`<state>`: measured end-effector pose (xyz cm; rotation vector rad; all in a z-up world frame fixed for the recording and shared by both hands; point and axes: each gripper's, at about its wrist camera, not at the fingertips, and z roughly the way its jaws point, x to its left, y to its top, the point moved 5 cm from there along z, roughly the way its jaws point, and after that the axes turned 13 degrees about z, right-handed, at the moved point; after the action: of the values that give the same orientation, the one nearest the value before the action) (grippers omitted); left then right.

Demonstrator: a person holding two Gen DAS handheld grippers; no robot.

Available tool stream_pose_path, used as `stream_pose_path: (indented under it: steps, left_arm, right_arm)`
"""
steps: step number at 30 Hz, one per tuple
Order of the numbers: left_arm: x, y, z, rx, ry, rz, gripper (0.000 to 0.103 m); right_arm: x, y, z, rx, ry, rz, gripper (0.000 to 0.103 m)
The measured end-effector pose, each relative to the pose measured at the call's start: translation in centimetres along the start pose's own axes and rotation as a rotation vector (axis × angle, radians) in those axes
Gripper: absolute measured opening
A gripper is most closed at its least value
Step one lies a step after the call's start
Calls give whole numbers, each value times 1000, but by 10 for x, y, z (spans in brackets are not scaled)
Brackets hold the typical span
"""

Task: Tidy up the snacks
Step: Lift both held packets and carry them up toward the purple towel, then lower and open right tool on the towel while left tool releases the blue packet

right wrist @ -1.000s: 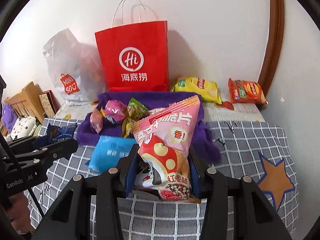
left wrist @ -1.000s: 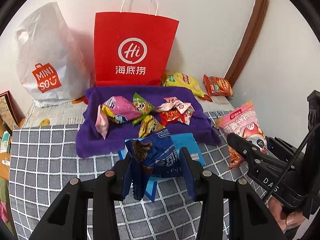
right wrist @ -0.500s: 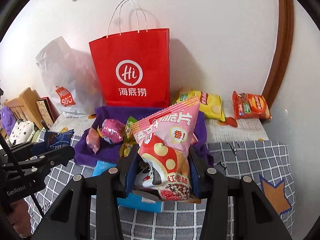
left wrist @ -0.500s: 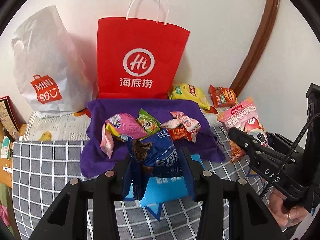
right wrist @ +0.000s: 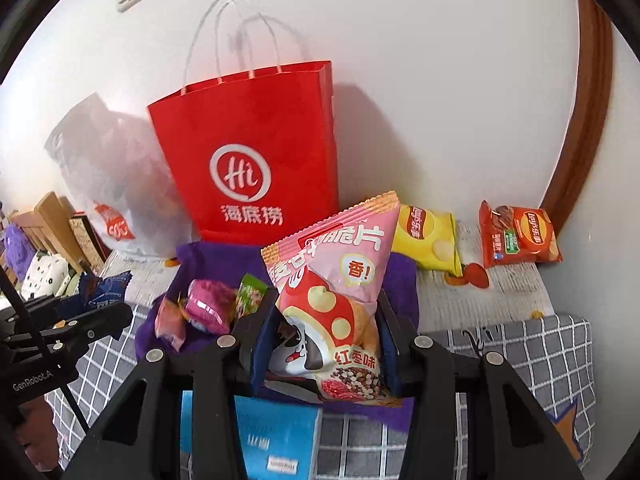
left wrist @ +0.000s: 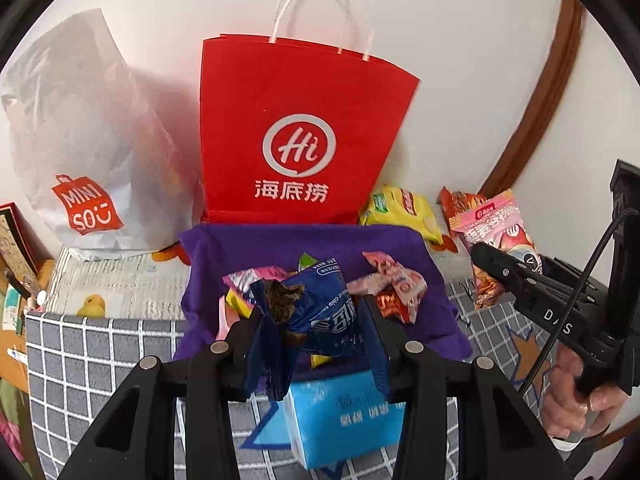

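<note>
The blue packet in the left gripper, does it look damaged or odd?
Yes. The blue packet in the left gripper is crumpled and looks torn open at its top left, where something dark brown shows.

Lighting is bright and even, daylight-like, coming from the viewer's side. The red paper bag (left wrist: 298, 136) throws a soft shadow leftward onto the white plastic bag (left wrist: 76, 140) in the left wrist view, and to its right on the wall (right wrist: 440, 80) in the right wrist view. No harsh glare; a mild sheen shows on the pink snack packet (right wrist: 340, 276). Both views bend strongly at the edges, curving the brown door frame (right wrist: 588, 120), with black corners. The red bag's handles are smeared in the right view. Near gripper parts read dark, with little detail.
</note>
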<state>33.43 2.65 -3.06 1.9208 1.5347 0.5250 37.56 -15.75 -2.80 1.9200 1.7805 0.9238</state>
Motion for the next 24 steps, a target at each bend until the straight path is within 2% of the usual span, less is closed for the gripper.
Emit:
stream_pose_path:
  steps: [5,10,13,24]
  left_arm:
    - [12,14,15,3,5,-10,41]
    - [20,22,39,18,-8,-42,41]
    - [28,23,54,24,-3,-56,41]
    - [55,9,81,48,-11,-123,41]
  right_arm:
    - [-6,14,18,4,22,26,45]
    - [-21,13,45,41,48,69,45]
    - [-29,10,68,95,36,81,45]
    - [-61,3,106,158,-43,84,45]
